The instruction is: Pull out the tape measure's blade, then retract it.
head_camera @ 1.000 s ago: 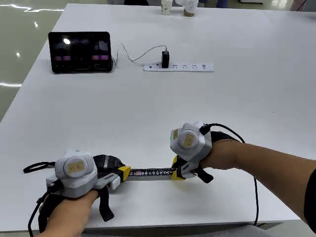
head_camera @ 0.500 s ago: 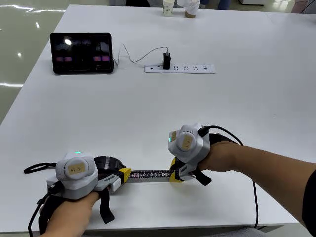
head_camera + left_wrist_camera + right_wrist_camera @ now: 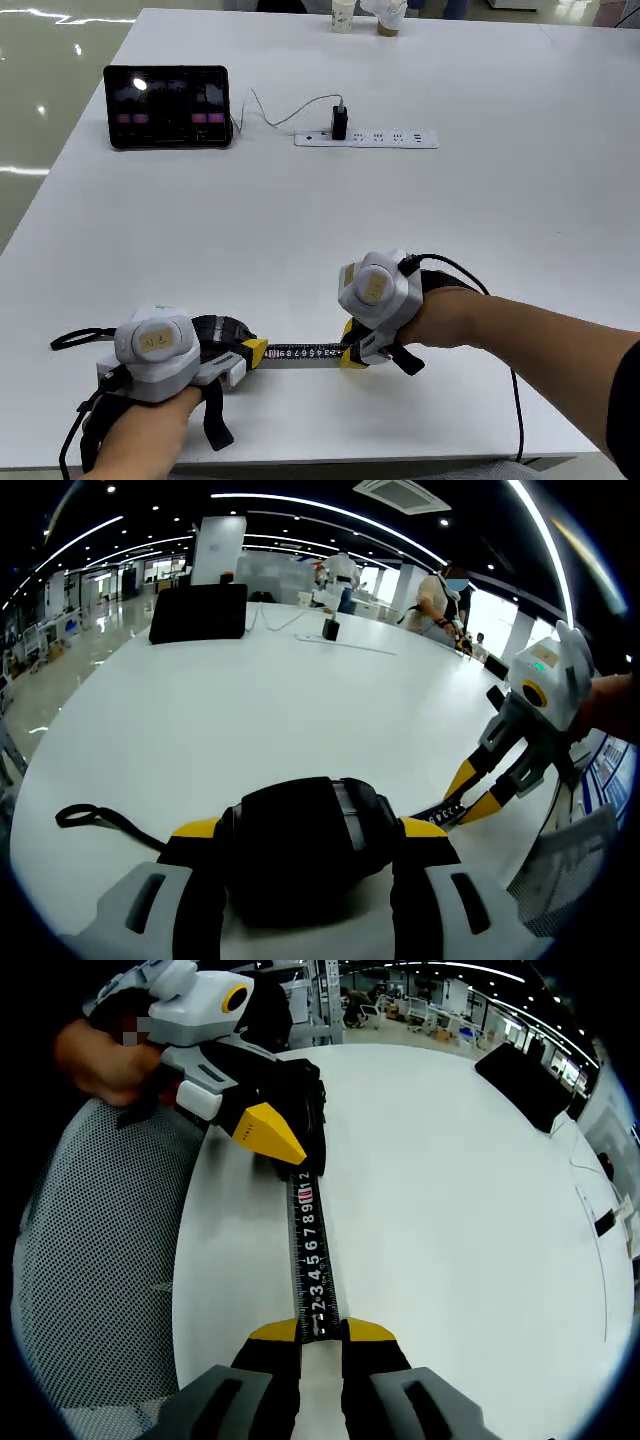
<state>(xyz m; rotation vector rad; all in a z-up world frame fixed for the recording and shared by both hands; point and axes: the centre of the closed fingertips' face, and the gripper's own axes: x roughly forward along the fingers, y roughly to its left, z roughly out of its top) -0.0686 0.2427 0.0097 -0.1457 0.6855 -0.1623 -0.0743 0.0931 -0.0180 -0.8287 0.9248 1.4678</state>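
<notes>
Half done, I judged: left gripper clamped the tape measure, right gripper pinched its drawn blade; retraction remained.

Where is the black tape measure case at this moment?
In the head view, the black tape measure case sits near the white table's front-left edge, clamped in the left hand-held gripper; its blade runs right to the right hand-held gripper.
</notes>
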